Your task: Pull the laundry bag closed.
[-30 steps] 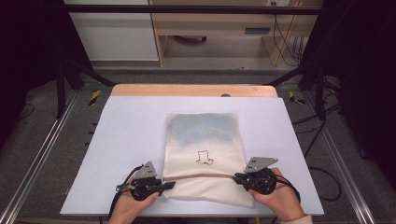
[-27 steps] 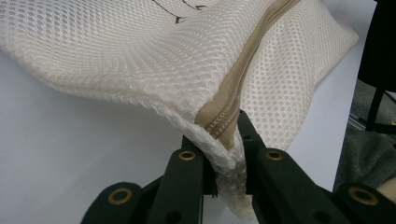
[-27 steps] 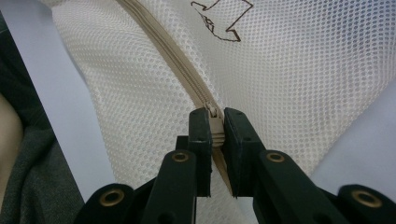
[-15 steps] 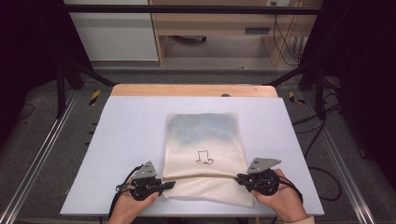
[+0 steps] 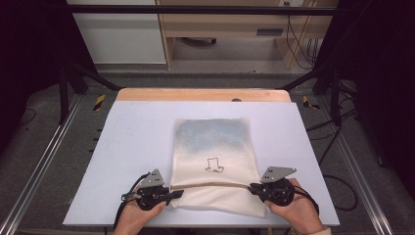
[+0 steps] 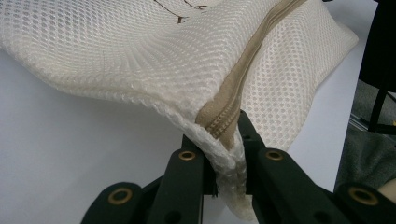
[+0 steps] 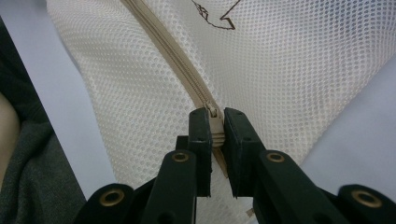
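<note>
Nothing is moving since the earlier frames: both hands are staying where they were at the lower edge of the high view, and the mesh bag [image 5: 214, 164] is lying in the same spot. The left tongs [image 5: 177, 194] are sitting at the lower left of the bag, closed tight on its corner; in the left gripper view the jaws are pinching the white mesh and the end of the beige zipper [image 6: 232, 100] between them. The right tongs [image 5: 252, 187] are sitting at the lower right of the bag, also clamped shut, gripping the other end of the zipper [image 7: 211, 122], as the right gripper view is showing at centre frame. The bag is resting flat at the middle of the white desk [image 5: 137, 142], its small dark printed outline [image 5: 214, 165] facing up.
</note>
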A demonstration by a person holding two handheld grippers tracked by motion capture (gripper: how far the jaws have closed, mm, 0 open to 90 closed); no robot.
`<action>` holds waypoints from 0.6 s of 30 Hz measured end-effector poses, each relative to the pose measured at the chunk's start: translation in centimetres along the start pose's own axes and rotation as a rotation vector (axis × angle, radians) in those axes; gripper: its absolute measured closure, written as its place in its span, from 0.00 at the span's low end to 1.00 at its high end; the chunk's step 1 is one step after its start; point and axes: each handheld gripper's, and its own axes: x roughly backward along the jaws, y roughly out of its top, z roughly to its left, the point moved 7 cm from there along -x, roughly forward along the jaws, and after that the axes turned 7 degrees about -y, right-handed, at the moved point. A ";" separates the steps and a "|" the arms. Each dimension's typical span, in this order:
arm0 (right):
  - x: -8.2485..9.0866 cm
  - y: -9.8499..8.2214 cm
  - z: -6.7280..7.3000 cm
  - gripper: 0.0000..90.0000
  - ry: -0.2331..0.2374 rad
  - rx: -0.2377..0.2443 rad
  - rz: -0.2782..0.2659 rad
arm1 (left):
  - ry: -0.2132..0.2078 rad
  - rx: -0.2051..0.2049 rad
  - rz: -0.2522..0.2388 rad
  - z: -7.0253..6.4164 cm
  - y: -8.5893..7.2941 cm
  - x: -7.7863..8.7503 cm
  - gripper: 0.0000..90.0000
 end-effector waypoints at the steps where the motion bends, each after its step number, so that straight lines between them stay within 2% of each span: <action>1: 0.0 0.0 0.0 0.91 -0.001 0.000 0.000 | 0.000 0.000 0.000 0.0 0.0 0.0 0.93; 18: 0.1 -0.4 -0.1 0.91 -0.002 -0.002 0.003 | 0.004 -0.003 0.002 0.1 0.0 0.1 0.93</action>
